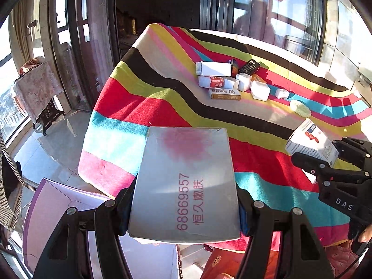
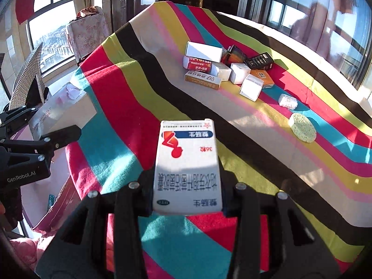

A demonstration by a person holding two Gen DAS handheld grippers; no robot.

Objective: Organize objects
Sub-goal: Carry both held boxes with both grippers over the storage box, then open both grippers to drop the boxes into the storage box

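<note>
A flat grey cardboard box [image 1: 184, 183] printed with pink digits and Chinese characters sits clamped between the black jaws of the left gripper [image 1: 184, 211], held above the near left corner of a table draped in a fuzzy striped cloth [image 1: 130, 107] of red, teal, lime, black, pink and yellow bands. Just to its right, the right gripper [image 2: 187, 195] pinches a narrower white medicine carton [image 2: 187, 165] with a red figure logo and a blue label bar, its jaws closed against the carton's long sides; the carton hangs over the cloth's near edge. Farther back on the cloth lies a loose cluster of small rectangular cartons [image 2: 223, 69]: several plain white ones, one with a red label, one orange-trimmed, one black, one orange. Beside them, well apart from both grippers, rest a small white wrapped packet [image 2: 287, 101] and a pale speckled round sponge [image 2: 302, 127]. Below the left gripper stands an open lilac-walled cardboard box [image 1: 55, 200] on the glossy tiled floor [image 1: 53, 144]. Sunlit windows [image 1: 274, 7] ring the room.
</note>
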